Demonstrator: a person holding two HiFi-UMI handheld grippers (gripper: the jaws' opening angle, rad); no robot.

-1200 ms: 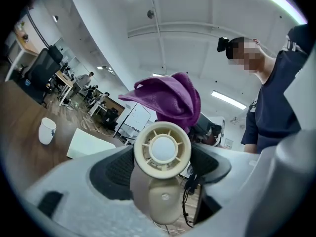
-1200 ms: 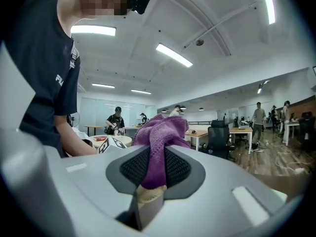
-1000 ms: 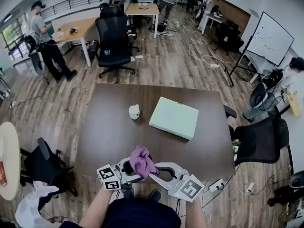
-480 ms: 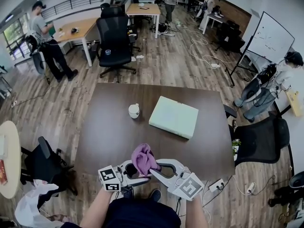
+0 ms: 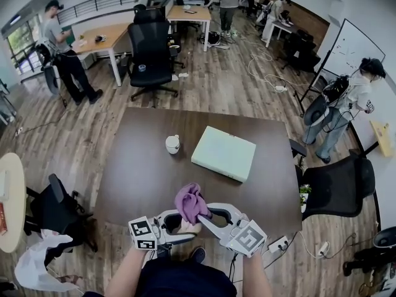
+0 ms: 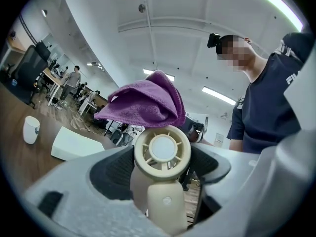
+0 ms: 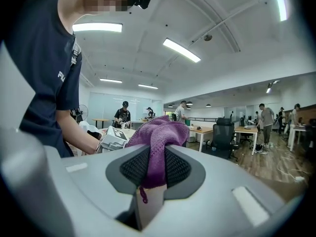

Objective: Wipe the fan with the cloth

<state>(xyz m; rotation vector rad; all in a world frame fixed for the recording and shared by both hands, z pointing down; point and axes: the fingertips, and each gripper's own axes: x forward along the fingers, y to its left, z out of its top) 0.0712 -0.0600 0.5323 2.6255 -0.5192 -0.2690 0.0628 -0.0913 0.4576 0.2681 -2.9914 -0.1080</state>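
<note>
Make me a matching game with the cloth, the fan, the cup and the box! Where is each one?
Things:
1. cloth
2. fan
3. cup
4. box

Places:
A. stands upright on the table
B. clamped in the left gripper
C. lies flat on the table
D. clamped in the right gripper

Pairs: 1-D, 2-B, 3-A, 4-C

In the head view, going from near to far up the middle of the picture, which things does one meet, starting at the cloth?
purple cloth → white cup → black office chair → wooden desk
</note>
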